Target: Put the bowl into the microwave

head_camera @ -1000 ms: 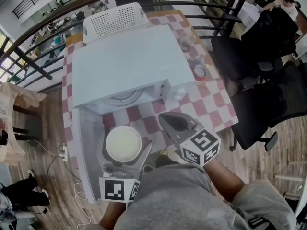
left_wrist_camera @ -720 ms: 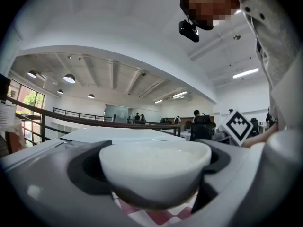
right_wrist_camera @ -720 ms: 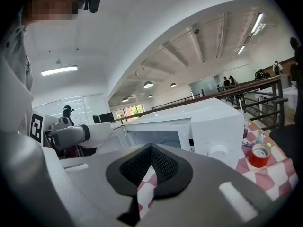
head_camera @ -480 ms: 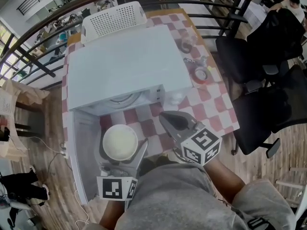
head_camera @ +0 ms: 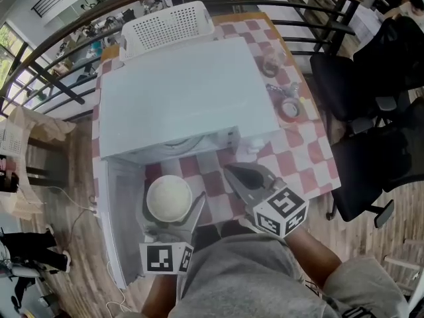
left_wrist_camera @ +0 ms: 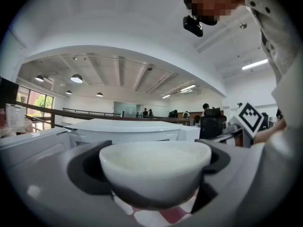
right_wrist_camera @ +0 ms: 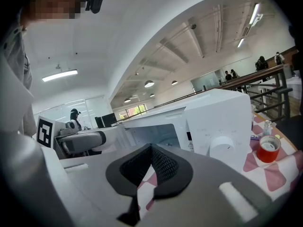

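you are in the carrying step: your left hand-held gripper (head_camera: 170,209) is clamped on the bowl (left_wrist_camera: 155,167), one jaw on each side of its wall, and holds it just in front of the microwave (head_camera: 179,91), clear of the red-and-white checked cloth on the worktop (head_camera: 298,158). the bowl is not yet inside. the door (head_camera: 120,217) stands swung open on your left, just beside the bowl, and the cavity (right_wrist_camera: 152,134) gapes ahead with the turntable (head_camera: 173,138) partly showing under the top edge. the next move, as i judge it, calls for you to push the bowl forward and level through the opening, keep it off the door and the lower lip, set it down on the turntable, and only then let the jaws part. your right hand-held gripper (right_wrist_camera: 150,164) is closed on nothing, its jaws pressed together, and it hovers over the cloth to the right of the bowl, near the microwave's control panel; it will be wanted for the door once the bowl is in. the bowl itself is plain white, round and smooth, with a deep curved wall that narrows toward the base (it looks like glazed ceramic, so likely to slip if the grip eases). its inside reads pale and even from above, and i cannot tell whether it holds anything.
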Demonstrator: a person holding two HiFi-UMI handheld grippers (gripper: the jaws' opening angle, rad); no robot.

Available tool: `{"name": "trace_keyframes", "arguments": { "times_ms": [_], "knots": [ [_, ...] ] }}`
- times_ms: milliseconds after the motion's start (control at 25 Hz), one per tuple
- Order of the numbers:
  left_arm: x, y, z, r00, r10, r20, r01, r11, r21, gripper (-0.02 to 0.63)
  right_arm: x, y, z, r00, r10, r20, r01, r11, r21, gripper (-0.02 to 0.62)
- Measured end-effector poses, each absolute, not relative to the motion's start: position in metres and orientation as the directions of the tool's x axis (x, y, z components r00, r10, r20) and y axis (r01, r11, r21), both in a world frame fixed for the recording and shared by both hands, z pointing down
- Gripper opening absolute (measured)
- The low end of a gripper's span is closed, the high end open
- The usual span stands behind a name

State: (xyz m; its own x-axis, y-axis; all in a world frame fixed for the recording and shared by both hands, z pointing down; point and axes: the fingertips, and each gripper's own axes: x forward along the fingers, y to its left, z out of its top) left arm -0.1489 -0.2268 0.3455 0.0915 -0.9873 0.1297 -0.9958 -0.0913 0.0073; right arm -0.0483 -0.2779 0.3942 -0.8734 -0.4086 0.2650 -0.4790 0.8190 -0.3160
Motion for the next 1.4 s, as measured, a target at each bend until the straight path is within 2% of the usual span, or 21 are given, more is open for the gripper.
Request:
{"name": "trace_keyframes", "arguments": {
  "times_ms": [1120,1400],
  "knots": [
    [-0.221,-0.329,0.462,0.070,-0.972,0.222,-0.998,-0.069,0.012,0.541,-0.129,-0.282,0.477,-0.873,-0.327,0.362,-0.449,0.828,-0.335,-0.002],
    [-0.233,-0.366,0.493,0.038,-0.955,0.293,-0.999,-0.044,-0.015,0.543,-0.137,-0.277,0.485,-0.872,-0.314,0.376,-0.447,0.824,-0.349,-0.002]
  ]
}}
